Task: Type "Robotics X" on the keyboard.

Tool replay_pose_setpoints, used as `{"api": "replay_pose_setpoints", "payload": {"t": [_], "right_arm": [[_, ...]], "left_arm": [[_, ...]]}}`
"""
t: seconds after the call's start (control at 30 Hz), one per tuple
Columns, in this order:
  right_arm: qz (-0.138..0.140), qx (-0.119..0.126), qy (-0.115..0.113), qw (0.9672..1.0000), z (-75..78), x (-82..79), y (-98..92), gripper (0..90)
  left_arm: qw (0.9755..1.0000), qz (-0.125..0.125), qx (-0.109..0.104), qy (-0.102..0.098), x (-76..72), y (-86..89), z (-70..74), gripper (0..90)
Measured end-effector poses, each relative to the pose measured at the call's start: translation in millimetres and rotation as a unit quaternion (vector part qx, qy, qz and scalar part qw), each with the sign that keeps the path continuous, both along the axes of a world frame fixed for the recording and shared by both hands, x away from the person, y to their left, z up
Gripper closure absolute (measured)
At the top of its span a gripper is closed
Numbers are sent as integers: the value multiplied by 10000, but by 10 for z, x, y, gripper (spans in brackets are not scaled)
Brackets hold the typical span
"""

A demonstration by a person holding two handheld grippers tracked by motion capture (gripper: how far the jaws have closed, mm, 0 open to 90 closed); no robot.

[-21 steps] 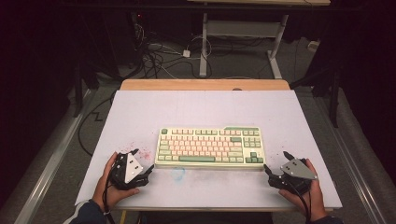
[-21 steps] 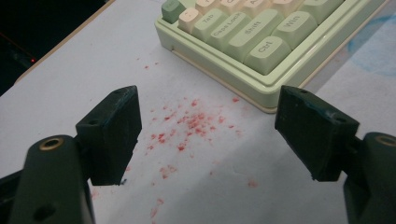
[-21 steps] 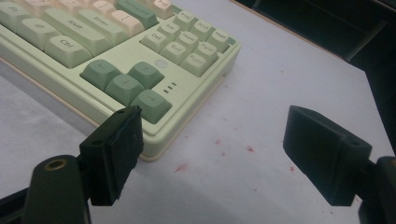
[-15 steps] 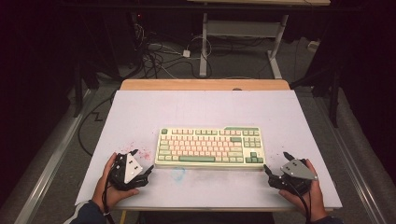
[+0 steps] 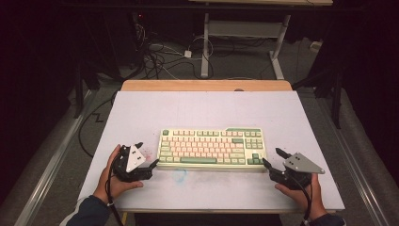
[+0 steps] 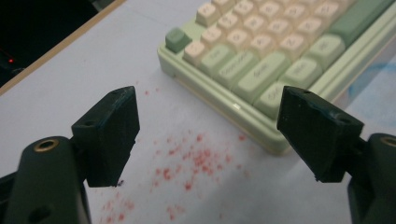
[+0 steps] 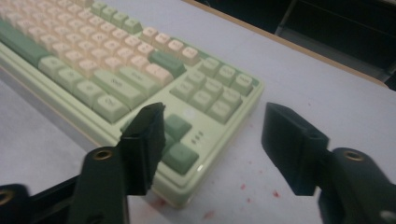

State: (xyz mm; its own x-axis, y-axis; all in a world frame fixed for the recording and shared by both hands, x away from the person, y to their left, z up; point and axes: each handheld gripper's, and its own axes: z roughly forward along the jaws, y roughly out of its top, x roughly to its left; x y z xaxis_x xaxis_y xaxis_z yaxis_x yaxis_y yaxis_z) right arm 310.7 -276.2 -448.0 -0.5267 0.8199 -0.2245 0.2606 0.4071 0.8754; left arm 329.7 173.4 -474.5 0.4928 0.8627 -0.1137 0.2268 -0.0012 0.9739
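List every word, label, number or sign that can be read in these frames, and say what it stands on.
None can be read.
Keyboard keycaps: they carry printed legends, too blurred in both gripper views and too small in the high view to quote.
Table: red specks and a faint blue smear, stains, not writing.

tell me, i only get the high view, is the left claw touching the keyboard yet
Observer: No. In the left gripper view the left claw stands open beside the keyboard, its corner near one jaw, not between them.
Operator: and the right one
Observer: The right claw is open at the keyboard's near corner; whether a jaw touches it, I cannot tell.
Operator: anything on the table under them
Observer: Small red specks dot the table between the left jaws.
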Motion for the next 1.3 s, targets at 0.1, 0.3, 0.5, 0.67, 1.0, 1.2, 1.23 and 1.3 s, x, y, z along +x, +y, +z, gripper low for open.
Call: {"api": "replay_pose_setpoints", "payload": {"t": [0.1,0.3,0.5,0.67,1.0,1.2,1.23,1.3], "right_arm": [[268,-2,89,9996,116,98,114,630],[726,-213,338,9966,181,289,378,869],[872,-446,641,9931,76,473,615,900],[1056,-600,846,9890,-8,547,756,900],[1170,-693,969,9860,-108,531,784,900],[1153,-676,910,9868,-122,508,791,900],[1157,-663,898,9870,-126,507,790,900],[1130,-657,868,9876,-132,499,791,900]], "left_arm": [[10000,23,-33,-3,102,-63,83,212],[9993,10,-351,96,260,-203,238,212],[9996,-131,-114,222,306,-384,205,311],[9990,-220,-237,293,318,-419,209,470],[9969,-409,-207,638,351,-418,184,770],[9962,-570,-103,647,368,-555,201,864],[9958,-620,-98,662,376,-585,203,872],[9949,-738,-37,691,406,-687,198,873]]}}
